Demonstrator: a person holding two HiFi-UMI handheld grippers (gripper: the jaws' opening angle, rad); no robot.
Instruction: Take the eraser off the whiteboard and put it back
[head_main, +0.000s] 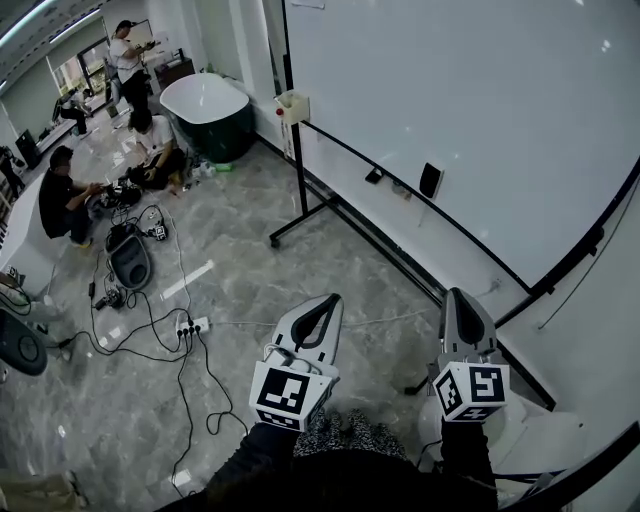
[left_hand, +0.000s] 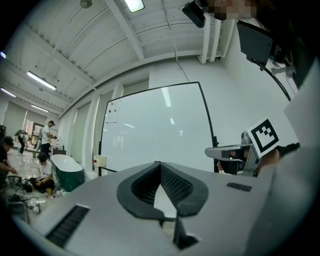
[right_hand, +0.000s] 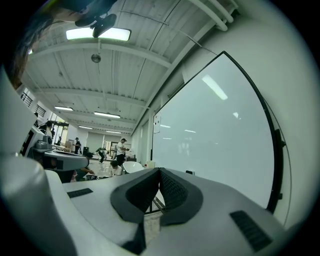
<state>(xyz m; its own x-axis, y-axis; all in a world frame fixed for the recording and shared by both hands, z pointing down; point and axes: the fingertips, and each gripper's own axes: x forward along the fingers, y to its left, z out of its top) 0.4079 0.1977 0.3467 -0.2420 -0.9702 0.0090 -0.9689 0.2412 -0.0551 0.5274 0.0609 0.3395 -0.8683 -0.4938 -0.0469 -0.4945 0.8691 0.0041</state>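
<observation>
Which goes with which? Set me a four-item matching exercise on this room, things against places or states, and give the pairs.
1 eraser
2 bathtub
3 power strip
4 right gripper

A on the floor among cables
B jaws shut, empty
C stuck low on the whiteboard
D past the board's far end

Pairs: 1-C, 2-D, 3-A, 4-B

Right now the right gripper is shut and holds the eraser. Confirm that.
Wrong: the right gripper is shut but empty, as the right gripper view shows. The eraser is on the whiteboard, seen in the head view.
</observation>
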